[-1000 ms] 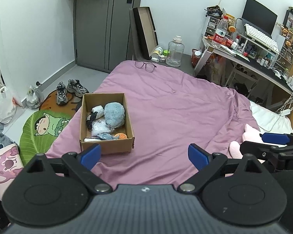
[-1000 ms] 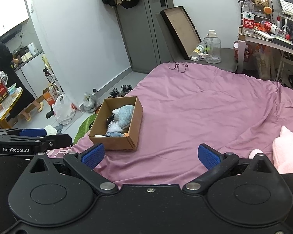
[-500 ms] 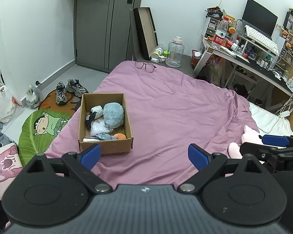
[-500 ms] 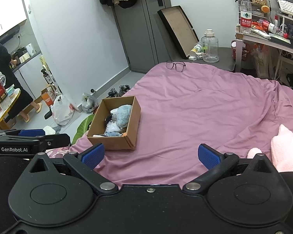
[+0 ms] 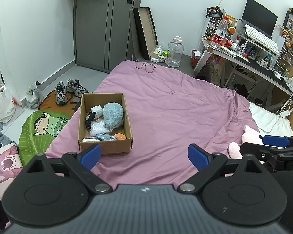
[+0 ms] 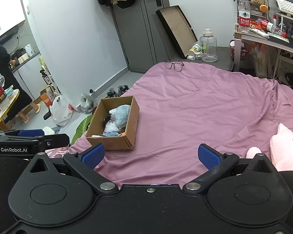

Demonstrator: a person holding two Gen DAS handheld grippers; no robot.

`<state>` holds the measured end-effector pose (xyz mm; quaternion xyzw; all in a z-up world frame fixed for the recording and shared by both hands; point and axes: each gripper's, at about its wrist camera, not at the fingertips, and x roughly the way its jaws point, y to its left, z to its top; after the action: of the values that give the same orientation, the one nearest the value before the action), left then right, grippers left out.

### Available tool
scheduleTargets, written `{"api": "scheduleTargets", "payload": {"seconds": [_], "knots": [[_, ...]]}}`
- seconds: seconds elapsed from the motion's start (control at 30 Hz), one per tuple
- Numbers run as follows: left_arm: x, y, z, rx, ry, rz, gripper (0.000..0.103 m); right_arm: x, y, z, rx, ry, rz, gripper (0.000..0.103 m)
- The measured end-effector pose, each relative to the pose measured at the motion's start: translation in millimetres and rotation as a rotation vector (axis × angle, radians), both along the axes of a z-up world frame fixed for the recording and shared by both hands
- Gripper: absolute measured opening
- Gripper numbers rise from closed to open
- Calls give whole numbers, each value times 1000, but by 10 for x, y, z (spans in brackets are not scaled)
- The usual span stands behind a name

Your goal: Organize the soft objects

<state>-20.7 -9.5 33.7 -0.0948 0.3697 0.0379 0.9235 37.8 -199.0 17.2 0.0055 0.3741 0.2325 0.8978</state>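
Note:
An open cardboard box sits on the left part of a bed under a purple cover. It holds a fluffy blue toy, a white soft item, a clear bag and an orange piece. A pink plush lies on the bed's right edge. My left gripper hangs open and empty over the near cover, just short of the box. My right gripper is open and empty too, left of the pink plush.
Glasses lie at the bed's far end. Shoes, mats and bags cover the floor at left. A cluttered desk stands at right, a water jug behind the bed. A person stands in a side room.
Both views have shifted slightly, and the box now sits a little nearer my left gripper. Both grippers stay open and empty.

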Motion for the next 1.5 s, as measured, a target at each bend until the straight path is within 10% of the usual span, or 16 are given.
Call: {"api": "scheduleTargets", "payload": {"seconds": [1.5], "knots": [[55, -63, -19, 49, 28, 6, 95, 32, -47, -46, -8, 8, -16, 103]]}}
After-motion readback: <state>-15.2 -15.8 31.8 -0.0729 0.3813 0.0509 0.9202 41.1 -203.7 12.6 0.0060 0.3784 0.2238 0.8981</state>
